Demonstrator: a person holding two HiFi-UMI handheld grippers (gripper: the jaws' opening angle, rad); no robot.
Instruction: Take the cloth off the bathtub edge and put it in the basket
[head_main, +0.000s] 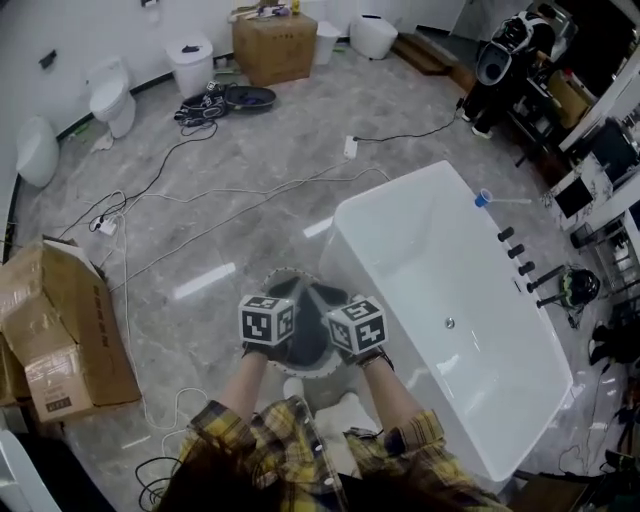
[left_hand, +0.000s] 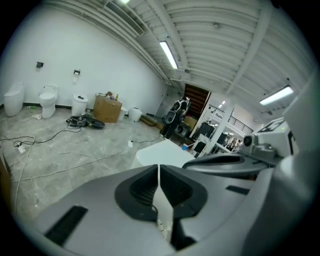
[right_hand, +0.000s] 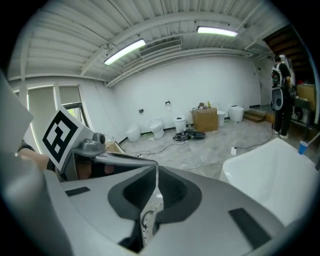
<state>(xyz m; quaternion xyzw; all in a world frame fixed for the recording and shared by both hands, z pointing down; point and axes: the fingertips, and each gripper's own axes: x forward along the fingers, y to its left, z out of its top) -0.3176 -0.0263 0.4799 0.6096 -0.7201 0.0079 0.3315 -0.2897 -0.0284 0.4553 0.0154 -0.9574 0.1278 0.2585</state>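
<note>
The white bathtub fills the right of the head view; no cloth shows on its rim. Both grippers hang side by side over a round basket with a frilled pale rim by the tub's near left corner. The gripper bodies cover most of the basket, so I cannot tell what lies in it. My left gripper is shut, its pads meeting with nothing between. My right gripper is shut too, and its pads hold nothing. Both gripper views look level across the room, with the tub to the right.
An open cardboard box stands at the left, with cables trailing over the grey floor. Toilets, a bin and another box line the far wall. Black taps sit on the tub's right rim, with equipment beyond.
</note>
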